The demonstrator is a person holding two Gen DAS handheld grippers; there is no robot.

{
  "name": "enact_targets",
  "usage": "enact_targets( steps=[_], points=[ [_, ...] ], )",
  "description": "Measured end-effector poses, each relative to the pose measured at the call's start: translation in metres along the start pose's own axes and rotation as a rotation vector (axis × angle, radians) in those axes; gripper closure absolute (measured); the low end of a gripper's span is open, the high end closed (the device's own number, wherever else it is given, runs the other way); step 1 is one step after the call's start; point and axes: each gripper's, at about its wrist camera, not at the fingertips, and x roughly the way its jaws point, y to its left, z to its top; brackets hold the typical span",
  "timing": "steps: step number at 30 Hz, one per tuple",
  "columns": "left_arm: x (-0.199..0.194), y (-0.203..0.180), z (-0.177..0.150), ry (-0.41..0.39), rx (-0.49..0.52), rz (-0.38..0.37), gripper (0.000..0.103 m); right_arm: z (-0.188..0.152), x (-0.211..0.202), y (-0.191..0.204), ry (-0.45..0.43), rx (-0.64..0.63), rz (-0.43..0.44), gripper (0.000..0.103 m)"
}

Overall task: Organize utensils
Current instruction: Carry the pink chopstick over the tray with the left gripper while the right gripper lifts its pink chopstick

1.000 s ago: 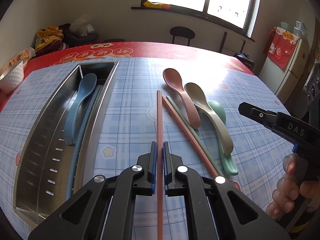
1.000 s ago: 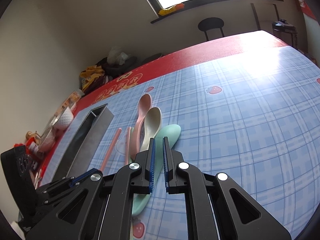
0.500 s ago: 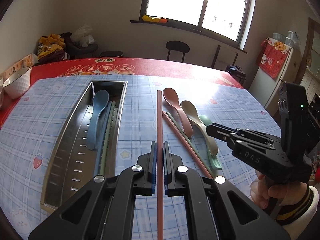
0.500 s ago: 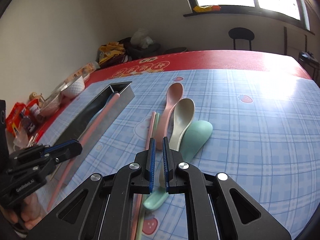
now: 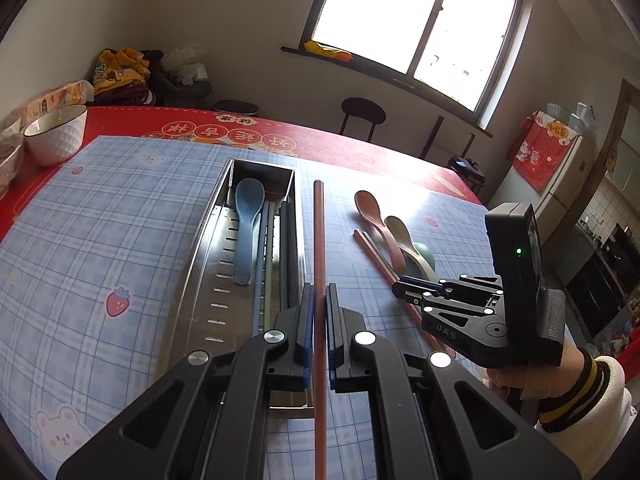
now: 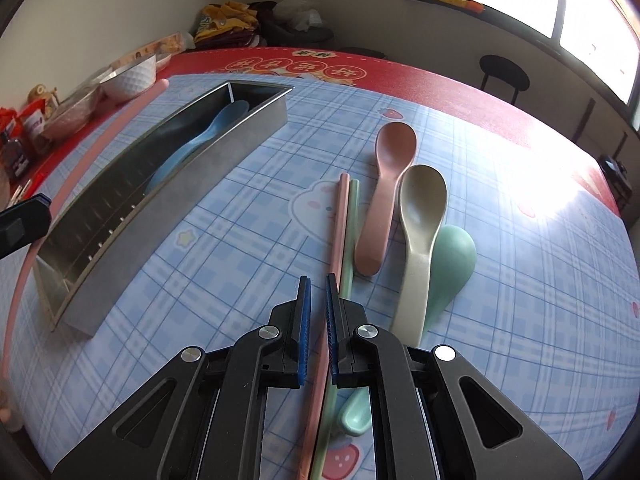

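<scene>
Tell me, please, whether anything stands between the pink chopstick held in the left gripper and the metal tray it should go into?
Nothing visible blocks it. The left gripper holds the pink chopstick beside the metal tray, whose top is open. A blue spoon and some chopsticks already lie inside, with room left.

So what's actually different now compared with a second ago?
The left hand-held gripper, clamped on the pink chopstick throughout, has carried it from above the spoons to beside the metal tray. The right hand-held gripper has swung down over the second pink chopstick, jaws slightly apart and not gripping it. The pink spoon, beige spoon, green spoon and the tray's blue spoon lie unmoved.
</scene>
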Motion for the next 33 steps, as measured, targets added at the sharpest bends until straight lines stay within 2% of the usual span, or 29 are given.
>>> enact_targets(
  steps=[9,13,33],
  points=[
    [-0.002,0.01,-0.004,0.005,-0.008,-0.035,0.097,0.004,0.005,0.002,0.022,0.026,-0.019,0.095],
    [0.0,0.011,-0.003,0.007,-0.014,-0.047,0.097,0.005,0.008,-0.009,0.04,0.106,0.026,0.094],
    [0.0,0.024,0.004,0.021,-0.033,-0.032,0.097,0.002,0.009,-0.017,0.018,0.281,0.074,0.097]
  ],
)
